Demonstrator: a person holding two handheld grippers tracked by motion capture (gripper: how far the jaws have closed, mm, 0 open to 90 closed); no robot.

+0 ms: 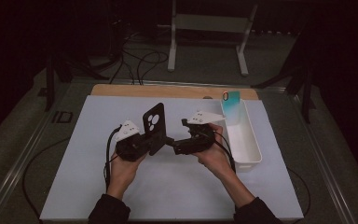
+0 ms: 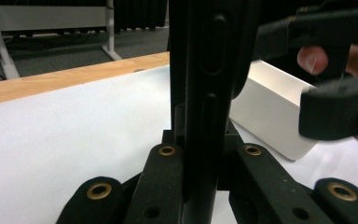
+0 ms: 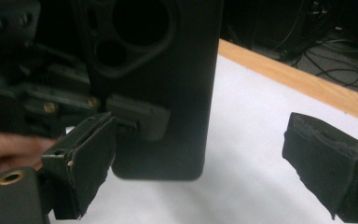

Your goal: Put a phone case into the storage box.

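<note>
Gripping one black phone case point(image 1: 154, 127) upright by its lower end, which is hidden between the jaws, the left gripper point(image 1: 142, 142) holds it clamped above the white table point(image 1: 74, 186). The right gripper point(image 1: 171, 141), jaws wide apart and empty, points at the case's edge. One white bin point(image 1: 247, 144) holds a second, teal case point(image 1: 231, 99), partly cut off by the rim.

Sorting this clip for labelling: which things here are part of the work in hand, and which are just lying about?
In the job:
- black phone case, held upright, clamped in the left tool
- right tool, jaws open beside the case

Lying about:
- white bin to the right of the hands
- teal phone case standing in the bin's far end
- white mat
- metal stand beyond the table
</note>
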